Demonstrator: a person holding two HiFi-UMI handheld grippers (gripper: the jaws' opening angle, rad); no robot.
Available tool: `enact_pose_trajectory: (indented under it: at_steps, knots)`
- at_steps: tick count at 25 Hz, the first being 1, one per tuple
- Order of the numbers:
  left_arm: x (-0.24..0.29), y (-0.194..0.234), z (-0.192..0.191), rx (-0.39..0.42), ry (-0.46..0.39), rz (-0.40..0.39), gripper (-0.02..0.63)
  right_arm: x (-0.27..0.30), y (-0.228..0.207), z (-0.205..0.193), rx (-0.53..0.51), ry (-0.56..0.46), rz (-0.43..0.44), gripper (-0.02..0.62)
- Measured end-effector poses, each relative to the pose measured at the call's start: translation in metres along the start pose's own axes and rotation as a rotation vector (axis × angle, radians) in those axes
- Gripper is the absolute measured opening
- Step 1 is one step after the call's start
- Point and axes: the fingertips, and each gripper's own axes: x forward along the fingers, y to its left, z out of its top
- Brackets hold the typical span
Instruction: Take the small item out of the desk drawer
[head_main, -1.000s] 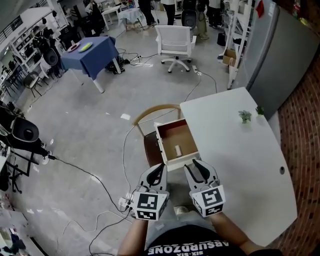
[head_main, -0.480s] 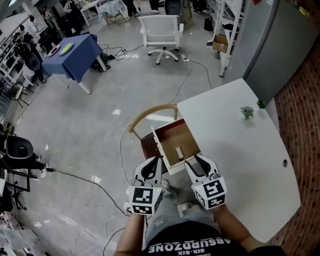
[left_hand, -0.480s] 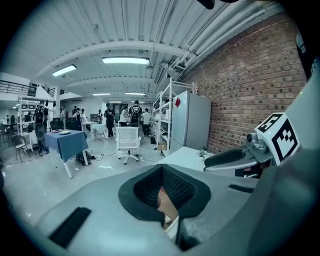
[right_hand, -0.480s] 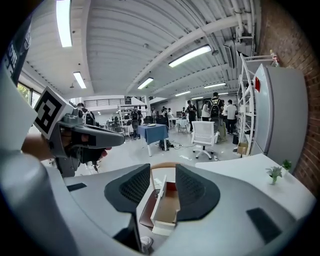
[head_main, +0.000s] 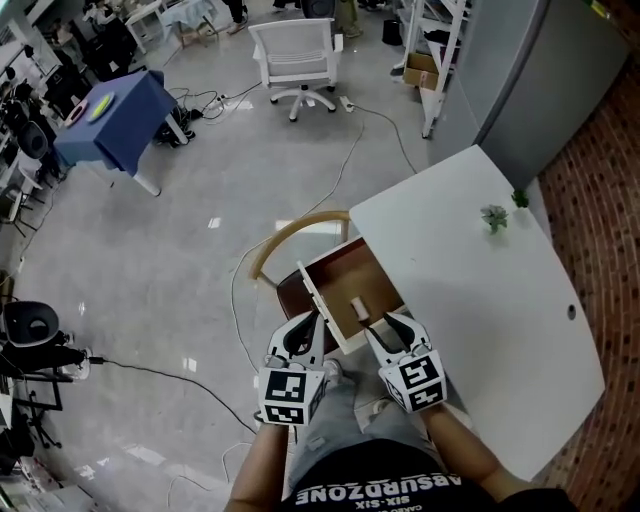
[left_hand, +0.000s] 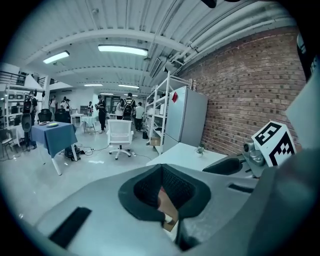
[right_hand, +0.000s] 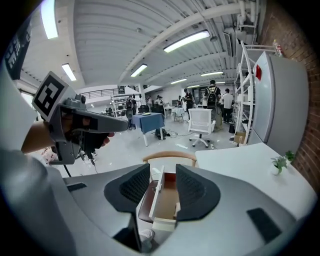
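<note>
Open wooden drawer (head_main: 340, 272) holds a small pale block (head_main: 357, 306); right gripper (head_main: 385, 325), jaws just opening, grasps nothing; left gripper (head_main: 302, 330) clenched, empty.

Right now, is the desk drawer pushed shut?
No, in the head view the drawer stands pulled out from the white desk, with a small item lying inside it.

small item (head_main: 357, 305): too small to identify | chair seat (head_main: 290, 297): partly hidden
</note>
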Motion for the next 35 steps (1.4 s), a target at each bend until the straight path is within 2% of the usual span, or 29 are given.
enact_pose_trajectory:
  at_steps: [13,27,35]
  knots:
    - [0.046,0.044,-0.015,0.059,0.073,-0.132,-0.003,0.074,-0.012,-0.035,0.043,0.156,-0.090,0.141]
    - [0.080,0.051,-0.049,0.038,0.151,-0.143,-0.003,0.118,-0.024,-0.074,0.062,0.280,-0.062,0.146]
    - [0.105,0.059,-0.061,0.037,0.192,-0.125,-0.003,0.143,-0.047,-0.091,0.086,0.316,-0.049,0.146]
